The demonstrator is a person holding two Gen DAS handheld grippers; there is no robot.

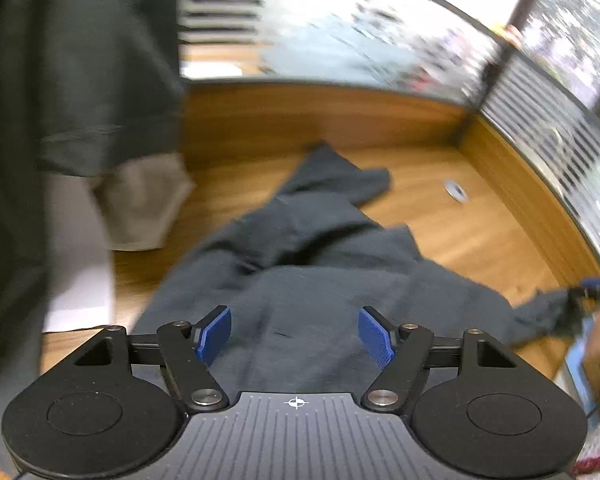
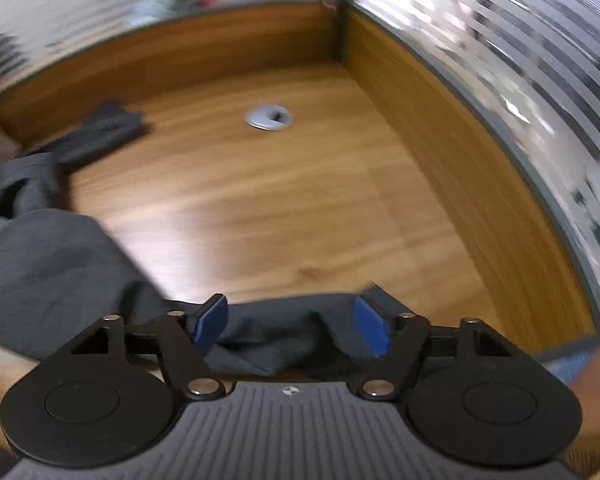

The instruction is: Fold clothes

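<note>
We see a dark grey garment spread rumpled across the wooden desk. Our left gripper hovers over it, jaws wide apart and empty. Only the right-wrist view shows cloth bunched between the right gripper's spread jaws; the grip itself stays unclear. A cable grommet lies beyond.

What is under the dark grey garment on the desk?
The dark grey garment lies on the wooden desk, which shows around it. Anything beneath the cloth itself is covered.
</note>
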